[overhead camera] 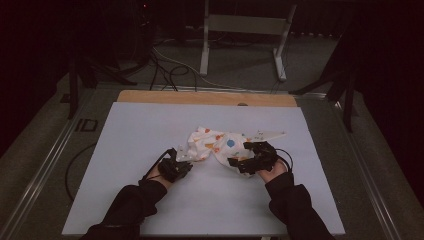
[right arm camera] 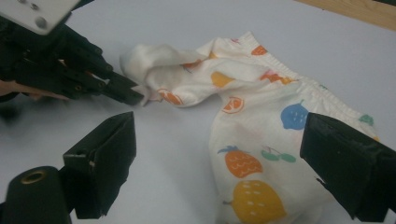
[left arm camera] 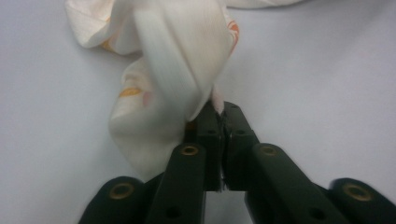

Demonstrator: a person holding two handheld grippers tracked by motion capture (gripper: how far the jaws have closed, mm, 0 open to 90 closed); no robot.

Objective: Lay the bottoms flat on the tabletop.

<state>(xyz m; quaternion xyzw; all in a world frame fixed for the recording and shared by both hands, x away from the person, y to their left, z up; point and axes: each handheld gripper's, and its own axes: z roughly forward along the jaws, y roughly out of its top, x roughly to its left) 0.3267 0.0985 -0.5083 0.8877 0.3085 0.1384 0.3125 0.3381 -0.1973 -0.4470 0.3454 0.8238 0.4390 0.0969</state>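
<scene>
Pinching fruit-print cloth edge, left tongs clamped tight, right tongs wide apart over it

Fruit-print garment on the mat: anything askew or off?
The garment lies crumpled and twisted, not flat, one strip trailing toward the mat's far right. The left gripper pinches one bunched corner; the right gripper, jaws open, straddles the other end. No damage visible.

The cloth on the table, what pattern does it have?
White cloth printed with colourful fruit: orange, yellow, blue. Best seen in the right gripper view.
</scene>
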